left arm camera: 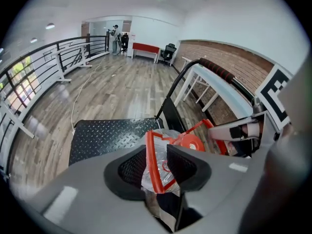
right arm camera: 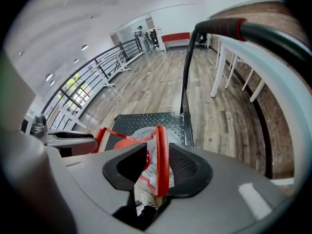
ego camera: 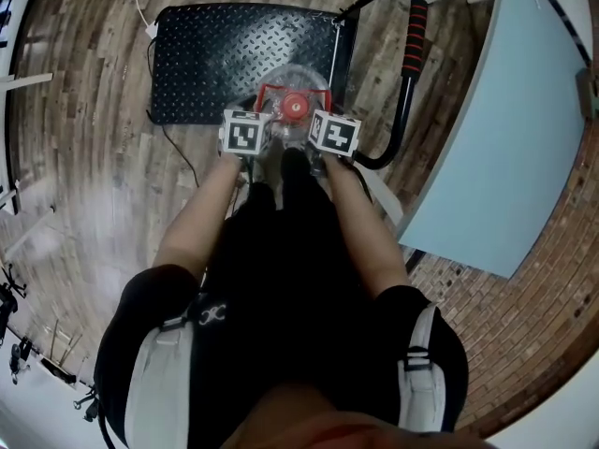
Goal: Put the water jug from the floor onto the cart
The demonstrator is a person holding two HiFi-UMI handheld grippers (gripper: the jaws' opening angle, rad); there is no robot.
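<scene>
The clear water jug [ego camera: 298,80] with its red cap [ego camera: 296,107] stands at the near edge of the black checker-plate cart deck [ego camera: 215,54]. A red carrying frame [left arm camera: 155,160] sits around its neck. My left gripper [ego camera: 265,127] is on the jug's left and my right gripper [ego camera: 316,125] on its right. In the left gripper view the left gripper [left arm camera: 157,162] straddles a bar of the red frame, with a gap at the right pad. In the right gripper view the right gripper [right arm camera: 157,165] stands likewise around the frame's other bar [right arm camera: 162,155], with a gap at the left pad.
The cart's black push handle with a red grip [ego camera: 417,26] rises to the right of the jug. A light blue table [ego camera: 505,129] stands further right on white legs. A white cable [ego camera: 142,7] lies on the wooden floor beyond the cart. A metal railing [left arm camera: 29,77] runs along the left.
</scene>
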